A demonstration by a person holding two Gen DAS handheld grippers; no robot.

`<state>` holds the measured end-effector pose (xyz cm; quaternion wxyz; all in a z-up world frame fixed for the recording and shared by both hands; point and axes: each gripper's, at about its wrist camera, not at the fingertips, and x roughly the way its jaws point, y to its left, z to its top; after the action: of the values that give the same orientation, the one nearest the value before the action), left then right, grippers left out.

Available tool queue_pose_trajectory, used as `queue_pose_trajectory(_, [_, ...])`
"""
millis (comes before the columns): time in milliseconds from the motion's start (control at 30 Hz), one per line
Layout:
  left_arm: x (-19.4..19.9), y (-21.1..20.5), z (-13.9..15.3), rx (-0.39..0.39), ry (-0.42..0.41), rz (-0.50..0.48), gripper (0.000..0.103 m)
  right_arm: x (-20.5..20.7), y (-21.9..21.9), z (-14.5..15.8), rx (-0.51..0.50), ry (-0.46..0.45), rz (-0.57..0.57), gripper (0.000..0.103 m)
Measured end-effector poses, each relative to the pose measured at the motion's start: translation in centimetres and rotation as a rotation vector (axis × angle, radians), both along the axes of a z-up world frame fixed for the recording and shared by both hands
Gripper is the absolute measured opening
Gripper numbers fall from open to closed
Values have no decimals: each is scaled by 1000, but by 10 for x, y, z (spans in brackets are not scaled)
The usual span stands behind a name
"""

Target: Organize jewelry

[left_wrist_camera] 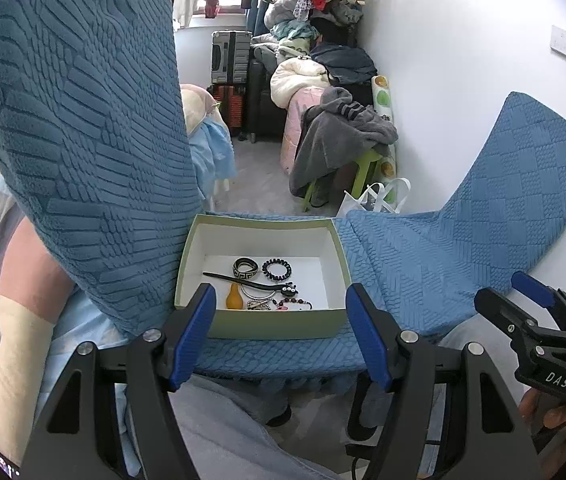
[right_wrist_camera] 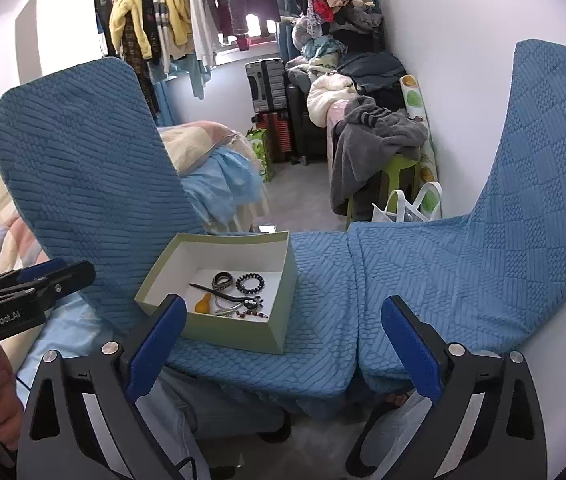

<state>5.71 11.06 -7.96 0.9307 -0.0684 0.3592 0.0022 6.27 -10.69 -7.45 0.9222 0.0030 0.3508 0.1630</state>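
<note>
A pale green open box (left_wrist_camera: pixel 271 322) with a white inside sits on the blue-covered chair seat (left_wrist_camera: pixel 395 280). In it lie a patterned bangle (left_wrist_camera: pixel 244 267), a black coiled hair tie (left_wrist_camera: pixel 277 269), a black hair stick (left_wrist_camera: pixel 243 281), an orange pendant (left_wrist_camera: pixel 233 297), a silver ring and a beaded chain (left_wrist_camera: pixel 295 303). My left gripper (left_wrist_camera: pixel 283 336) is open and empty just before the box's near wall. My right gripper (right_wrist_camera: pixel 283 352) is open and empty, near the box (right_wrist_camera: pixel 239 334) and to its right. The right gripper also shows at the left wrist view's right edge (left_wrist_camera: pixel 523 308).
Two chairs with blue textured covers stand side by side; one backrest (left_wrist_camera: pixel 83 140) rises at left, another (left_wrist_camera: pixel 523 184) at right. Beyond are a bed (right_wrist_camera: pixel 211 168), a grey garment on a green stool (right_wrist_camera: pixel 375 148), a white bag (right_wrist_camera: pixel 407 208), suitcases and hanging clothes.
</note>
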Motion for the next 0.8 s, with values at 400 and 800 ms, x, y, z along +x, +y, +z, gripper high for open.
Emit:
queue_pose_trajectory(400, [-2, -2, 3, 13, 7, -2, 81, -3, -5, 2, -10, -4, -5, 99])
queue_pose_trajectory(800, [-1, 0, 1, 44, 18, 41, 103, 0, -6, 4, -21, -11, -11, 99])
